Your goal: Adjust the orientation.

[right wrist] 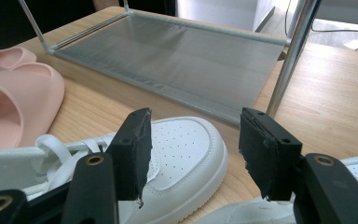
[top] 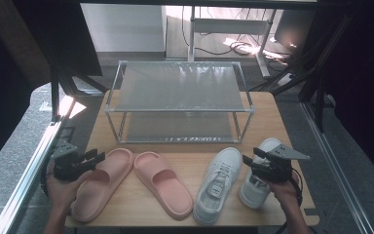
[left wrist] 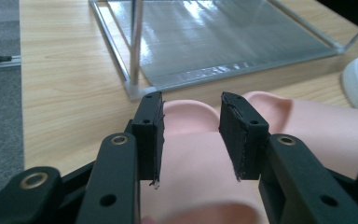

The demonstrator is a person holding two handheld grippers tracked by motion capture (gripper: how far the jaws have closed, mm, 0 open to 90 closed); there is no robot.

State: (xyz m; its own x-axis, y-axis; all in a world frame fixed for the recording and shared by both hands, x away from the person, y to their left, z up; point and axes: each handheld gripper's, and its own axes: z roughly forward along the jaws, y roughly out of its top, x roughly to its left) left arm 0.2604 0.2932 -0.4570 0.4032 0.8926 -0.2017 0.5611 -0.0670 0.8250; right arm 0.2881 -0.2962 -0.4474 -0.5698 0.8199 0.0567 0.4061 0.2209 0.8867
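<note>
At the near edge of the wooden table [top: 272, 122], two hands come in from below, each holding a gripper. Left gripper [top: 95, 158] hovers over the outer pink slipper [top: 100, 183] with its jaws released; in the left gripper view the left gripper [left wrist: 192, 135] has the slipper [left wrist: 200, 177] below the gap, the pads apparently clear of it, though the angle makes that hard to judge. Right gripper [top: 249, 158] sits above the outer white sneaker [top: 258, 185], jaws apart and empty; its own view shows the right gripper [right wrist: 193, 149] over the inner white sneaker [right wrist: 182, 149]. Between them lie the second pink slipper [top: 163, 183] and that sneaker [top: 219, 183], side by side. Farther back stands a two-tier metal shoe rack [top: 180, 87], both shelves bare.
</note>
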